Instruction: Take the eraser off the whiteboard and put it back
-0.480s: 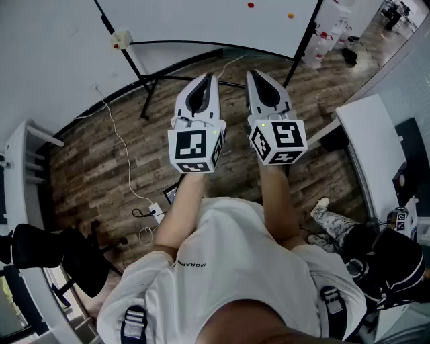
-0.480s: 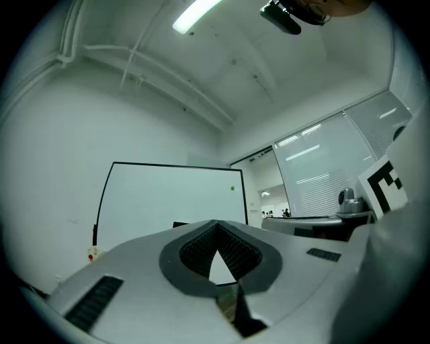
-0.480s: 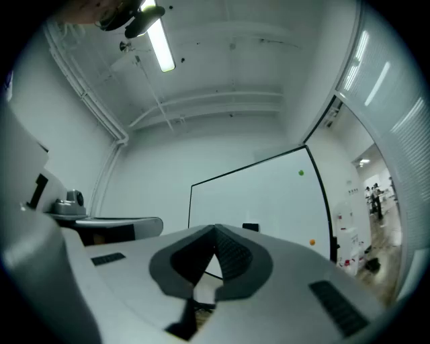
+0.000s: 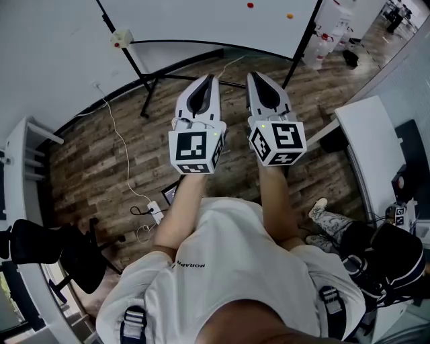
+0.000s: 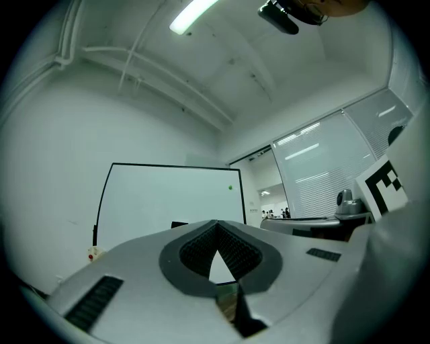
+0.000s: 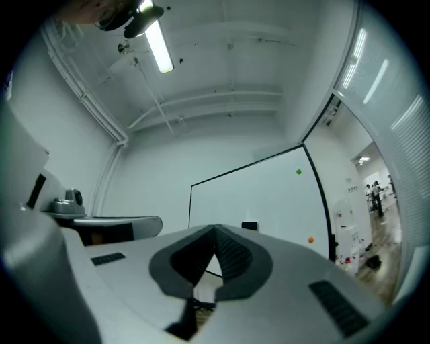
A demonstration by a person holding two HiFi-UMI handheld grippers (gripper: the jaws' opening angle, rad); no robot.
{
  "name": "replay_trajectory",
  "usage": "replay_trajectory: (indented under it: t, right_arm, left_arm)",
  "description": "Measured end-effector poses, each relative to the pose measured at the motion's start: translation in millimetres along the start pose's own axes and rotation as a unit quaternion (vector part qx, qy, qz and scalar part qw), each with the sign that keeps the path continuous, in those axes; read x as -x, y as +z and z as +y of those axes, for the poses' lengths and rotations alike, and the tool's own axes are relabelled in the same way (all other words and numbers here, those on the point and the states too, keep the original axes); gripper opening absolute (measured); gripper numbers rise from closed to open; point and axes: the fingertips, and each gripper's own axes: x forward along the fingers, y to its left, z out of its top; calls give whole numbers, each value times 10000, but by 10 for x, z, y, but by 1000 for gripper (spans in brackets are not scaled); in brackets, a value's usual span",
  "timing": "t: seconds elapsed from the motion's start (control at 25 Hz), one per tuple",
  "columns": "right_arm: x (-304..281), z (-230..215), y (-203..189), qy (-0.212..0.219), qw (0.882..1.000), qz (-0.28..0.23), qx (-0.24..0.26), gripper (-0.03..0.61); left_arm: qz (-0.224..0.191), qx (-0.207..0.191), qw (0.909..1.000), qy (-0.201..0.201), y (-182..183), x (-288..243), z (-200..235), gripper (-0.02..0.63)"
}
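**Both grippers shut and empty, eraser on the board**

Left gripper (image 4: 212, 78) and right gripper (image 4: 252, 74) side by side at arm's length, close but not touching, above the wood floor (image 4: 101, 161). Both aimed at the whiteboard (image 4: 201, 20), tilted slightly upward.

Left jaws pressed together at the tips, nothing between. Right jaws likewise pressed together at the tips, nothing pinched.

Eraser (image 5: 179, 224) as a small dark block low on the whiteboard, just over the jaw tips in both gripper views, well apart from either gripper. Not visible in the head view.

Green magnet (image 5: 230, 187) high on the board toward its right edge, orange magnet (image 6: 310, 239) lower by the right frame. Small white box (image 4: 121, 38) on the left stand leg.
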Motion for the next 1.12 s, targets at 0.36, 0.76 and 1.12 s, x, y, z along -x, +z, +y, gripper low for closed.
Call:
replay_trajectory:
  t: [0.36,0.76,1.12]
  right_arm:
    - [153,-204,-5,145,9999,14,48,13]
    - [229,-414,-135,404,9991,80,-26,12]
    - [-75,-596,-332,388,9990,203,-63,12]
  left_arm:
    - [-6,-104,9999,80,-14,-62,-270,2]
    - [119,-154,9993,326,-245,-108,-490,2]
    - [266,-154,9989,350,-500,-451,-347,2]
